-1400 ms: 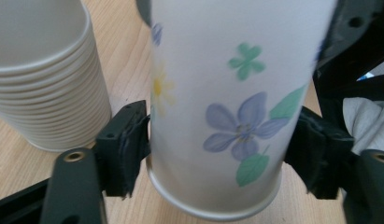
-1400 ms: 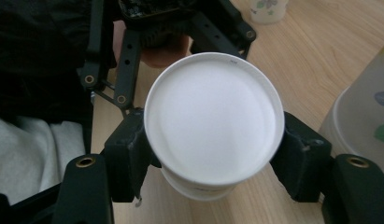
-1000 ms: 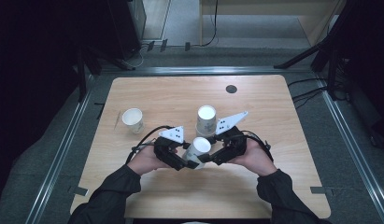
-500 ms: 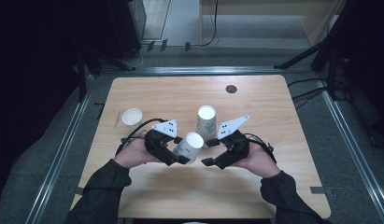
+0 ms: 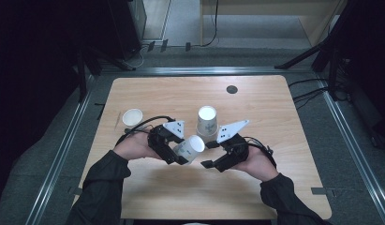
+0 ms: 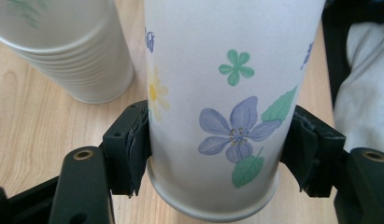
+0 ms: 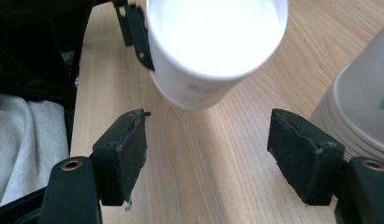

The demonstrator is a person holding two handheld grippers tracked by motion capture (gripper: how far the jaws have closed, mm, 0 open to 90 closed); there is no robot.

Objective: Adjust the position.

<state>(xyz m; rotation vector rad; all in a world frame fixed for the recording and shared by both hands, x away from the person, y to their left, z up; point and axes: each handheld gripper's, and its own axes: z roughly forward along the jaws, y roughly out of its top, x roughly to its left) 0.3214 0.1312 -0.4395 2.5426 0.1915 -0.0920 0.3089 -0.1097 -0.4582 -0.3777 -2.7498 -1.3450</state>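
One held cup (image 5: 189,148), one stack (image 5: 207,121), one loose cup (image 5: 132,116).

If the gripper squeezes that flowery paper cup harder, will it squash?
Probably. The paper cup looks thin-walled and empty, so the left gripper could dent it. It likely weighs very little. Laid down on the table, its round, tapered side would probably roll in a curve.

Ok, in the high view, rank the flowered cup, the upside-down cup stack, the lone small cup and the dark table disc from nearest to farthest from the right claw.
1. Flowered cup, just left of the right claw, in the left claw.
2. Cup stack, just beyond.
3. Lone small cup, far left.
4. Dark disc, far edge; close to the lone cup's distance.
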